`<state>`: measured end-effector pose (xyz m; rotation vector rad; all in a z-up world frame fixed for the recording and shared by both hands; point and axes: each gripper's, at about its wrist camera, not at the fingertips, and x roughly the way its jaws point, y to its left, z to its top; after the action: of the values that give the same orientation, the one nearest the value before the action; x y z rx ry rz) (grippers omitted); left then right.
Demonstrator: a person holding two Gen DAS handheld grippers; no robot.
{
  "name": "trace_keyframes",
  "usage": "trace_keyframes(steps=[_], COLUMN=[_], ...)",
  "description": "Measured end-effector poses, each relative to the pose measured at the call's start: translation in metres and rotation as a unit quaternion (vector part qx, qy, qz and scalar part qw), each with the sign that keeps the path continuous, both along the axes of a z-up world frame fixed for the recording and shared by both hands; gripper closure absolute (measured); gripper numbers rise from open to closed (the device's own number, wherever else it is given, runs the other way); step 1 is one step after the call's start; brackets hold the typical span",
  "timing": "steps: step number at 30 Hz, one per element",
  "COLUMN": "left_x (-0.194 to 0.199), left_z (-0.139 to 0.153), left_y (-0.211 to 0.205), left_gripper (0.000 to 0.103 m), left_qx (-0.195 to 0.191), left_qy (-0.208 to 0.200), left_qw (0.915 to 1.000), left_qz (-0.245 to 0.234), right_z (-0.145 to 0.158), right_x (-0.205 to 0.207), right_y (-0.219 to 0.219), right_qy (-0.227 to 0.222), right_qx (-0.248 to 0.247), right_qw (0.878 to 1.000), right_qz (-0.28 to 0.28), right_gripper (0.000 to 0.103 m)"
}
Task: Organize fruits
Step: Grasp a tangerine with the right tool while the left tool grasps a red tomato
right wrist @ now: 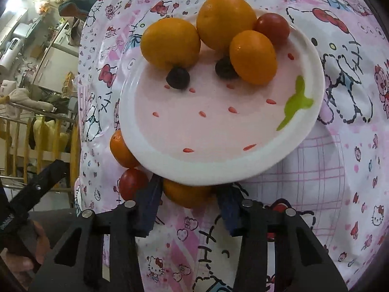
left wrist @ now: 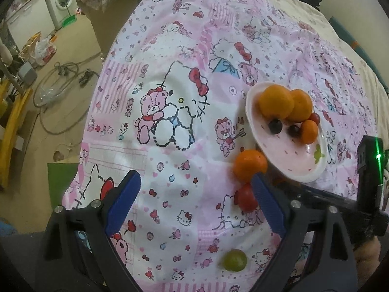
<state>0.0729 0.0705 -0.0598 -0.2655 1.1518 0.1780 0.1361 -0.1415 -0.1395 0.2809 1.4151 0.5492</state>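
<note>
A white-rimmed pink plate [right wrist: 206, 170] lies on the printed cloth. It carries three oranges [right wrist: 170, 43], a red tomato [right wrist: 272, 28] and two dark berries [right wrist: 177, 77]. My right gripper [right wrist: 189, 191] is at the plate's near rim, shut on a small orange [right wrist: 187, 196] that lies partly under that rim. Another orange [right wrist: 121, 150] and a red tomato [right wrist: 132, 185] rest on the cloth just left of it. My left gripper [left wrist: 194, 202] hangs open over bare cloth, its right finger beside that tomato [left wrist: 246, 198] and orange [left wrist: 250, 165]. A green grape [left wrist: 234, 260] lies near its base.
The cloth covers a rounded soft surface that drops off at the left to a floor with hoses [left wrist: 58, 92], a washing machine [left wrist: 62, 2] and wooden furniture. The right gripper's black body [left wrist: 340, 202] reaches in from the right, close behind my left gripper's right finger.
</note>
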Motion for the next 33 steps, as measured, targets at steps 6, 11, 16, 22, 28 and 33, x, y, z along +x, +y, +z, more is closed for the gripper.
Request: trace_keyframes(steps=[6, 11, 16, 22, 28, 33], left_x=[0.004, 0.010, 0.016, 0.026, 0.033, 0.034], left_z=[-0.009, -0.027, -0.040, -0.058, -0.066, -0.064], left_y=[-0.012, -0.035, -0.064, -0.085, -0.103, -0.106], left_gripper=[0.017, 0.031, 0.032, 0.053, 0.077, 0.077], left_qx=[-0.021, -0.023, 0.003, 0.028, 0.057, 0.051], left_qy=[0.017, 0.053, 0.076, 0.102, 0.114, 0.118], left_qw=[0.9991, 0.9959, 0.9914, 0.9869, 0.9827, 0.9834], left_qz=[-0.031, -0.070, -0.107, -0.121, -0.134, -0.128], right_z=[0.004, 0.009, 0.021, 0.032, 0.041, 0.046], right_x=[-0.005, -0.012, -0.017, -0.024, -0.030, -0.033], right_y=[-0.002, -0.014, -0.039, -0.068, -0.096, -0.108], right_qy=[0.002, 0.011, 0.005, -0.003, -0.010, -0.013], right_qx=[0.001, 0.003, 0.014, 0.016, 0.019, 0.019], right_qw=[1.000, 1.000, 1.000, 0.999, 0.998, 0.998], right_qz=[0.009, 0.001, -0.017, -0.037, -0.058, -0.066], right_gripper=[0.059, 0.059, 0.059, 0.059, 0.059, 0.059])
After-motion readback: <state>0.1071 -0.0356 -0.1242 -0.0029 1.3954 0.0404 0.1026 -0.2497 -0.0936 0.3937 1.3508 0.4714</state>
